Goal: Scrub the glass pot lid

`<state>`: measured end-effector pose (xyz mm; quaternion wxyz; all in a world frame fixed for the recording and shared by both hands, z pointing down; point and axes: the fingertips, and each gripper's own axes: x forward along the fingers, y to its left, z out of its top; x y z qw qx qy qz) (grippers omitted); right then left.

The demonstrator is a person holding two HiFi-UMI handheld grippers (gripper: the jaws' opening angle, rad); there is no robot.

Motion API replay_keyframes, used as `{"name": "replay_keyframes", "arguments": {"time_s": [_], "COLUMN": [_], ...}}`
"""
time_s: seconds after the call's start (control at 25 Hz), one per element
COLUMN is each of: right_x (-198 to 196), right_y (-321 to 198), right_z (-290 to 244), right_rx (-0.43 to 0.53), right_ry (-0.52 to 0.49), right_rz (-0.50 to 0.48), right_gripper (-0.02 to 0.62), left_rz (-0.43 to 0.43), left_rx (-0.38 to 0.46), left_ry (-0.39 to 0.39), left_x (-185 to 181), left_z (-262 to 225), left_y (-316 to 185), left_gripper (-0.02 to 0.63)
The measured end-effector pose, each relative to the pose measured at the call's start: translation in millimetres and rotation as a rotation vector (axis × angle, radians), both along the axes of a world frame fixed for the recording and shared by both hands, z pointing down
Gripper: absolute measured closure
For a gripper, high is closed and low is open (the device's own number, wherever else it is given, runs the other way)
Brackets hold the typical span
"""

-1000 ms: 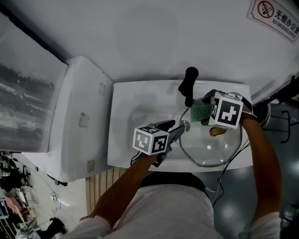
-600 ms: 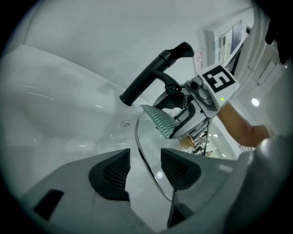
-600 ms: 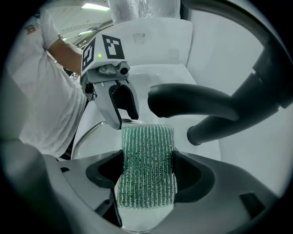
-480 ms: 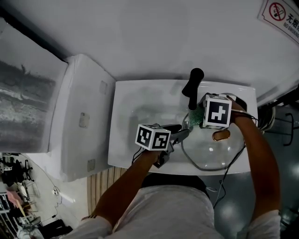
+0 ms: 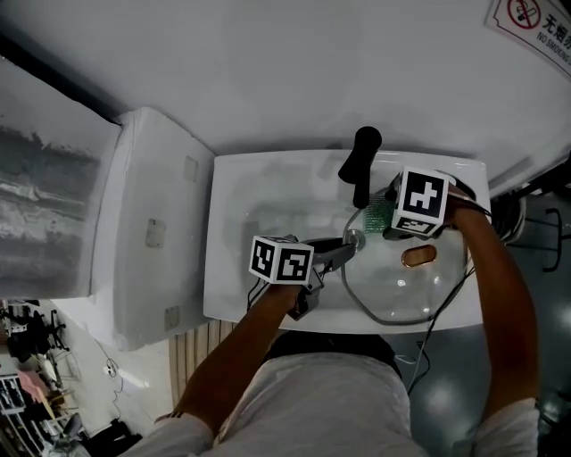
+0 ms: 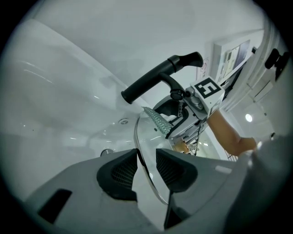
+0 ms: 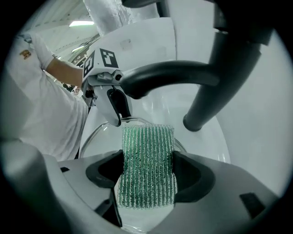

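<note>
**Head view:** 1 white basin; 1 black faucet at its back edge; 1 glass pot lid lying in the basin's right half, in front of the faucet, with 1 amber handle at its centre; only this view gives the lid's whole circle. 2 grippers, each bearing 1 marker cube; left gripper reaching to the lid's left rim; right gripper over the rim nearest the faucet, carrying 1 green scrub pad. 1 no-smoking sign on the wall; 1 white box-shaped unit left of the basin.

**Left gripper view:** alone shows the lid's rim running between the 2 pads; the jaws have just been closing round it; the rim lies against the left pad and a sliver of gap shows at the right pad, so it is not clamped. Beyond, the scrub pad sits at the lid's far rim; whether it presses there cannot be told.

**Right gripper view:** alone shows the grip on the scrub pad; both jaws are clenched on its ribbed sides, and the pad stands out past the fingertips; the faucet arches above; the left gripper is at the lid's far rim; the person's white shirt is at the left.

**Against 1 second ago:** the lid keeps its place in the basin; the handle, then half hidden under the right gripper, now shows whole.
</note>
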<state>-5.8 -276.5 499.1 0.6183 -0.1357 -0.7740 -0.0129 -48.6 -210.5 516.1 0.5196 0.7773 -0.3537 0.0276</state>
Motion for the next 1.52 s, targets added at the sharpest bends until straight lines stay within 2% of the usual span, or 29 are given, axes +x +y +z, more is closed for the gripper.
{"name": "replay_keyframes", "arguments": {"time_s": [0.16, 0.56, 0.68, 0.76, 0.88, 1.04, 1.24, 1.36, 1.52], "right_x": [23, 102, 104, 88, 52, 13, -10, -11, 6], "right_y": [-17, -59, -58, -49, -24, 11, 34, 40, 28], "right_z": [0, -3, -12, -26, -42, -46, -27, -17, -8], "right_rx": [-0.010, 0.024, 0.032, 0.045, 0.064, 0.059, 0.094, 0.086, 0.087], "right_ry": [0.005, 0.006, -0.027, -0.072, -0.110, -0.092, -0.035, -0.005, 0.058], "right_rz": [0.097, 0.422, 0.478, 0.425, 0.257, 0.093, -0.092, -0.138, -0.081], "right_gripper": [0.262, 0.262, 0.262, 0.262, 0.262, 0.262, 0.262, 0.262, 0.262], "left_rz": [-0.005, -0.013, -0.013, -0.016, -0.019, -0.015, -0.031, -0.027, -0.028], "left_rx": [0.004, 0.012, 0.015, 0.014, 0.018, 0.027, 0.021, 0.026, 0.029], "left_ry": [-0.013, -0.016, -0.016, -0.016, -0.008, 0.001, -0.008, -0.003, 0.000], "left_x": [-1, -1, -1, -1, -1, 1, -2, 0, 0], "left_z": [1, 0, 0, 1, 0, -3, 0, -2, -3], "left_y": [0, 0, 0, 0, 0, -1, 0, 0, -1], "left_gripper": [0.469, 0.471, 0.471, 0.471, 0.471, 0.471, 0.471, 0.471, 0.471]}}
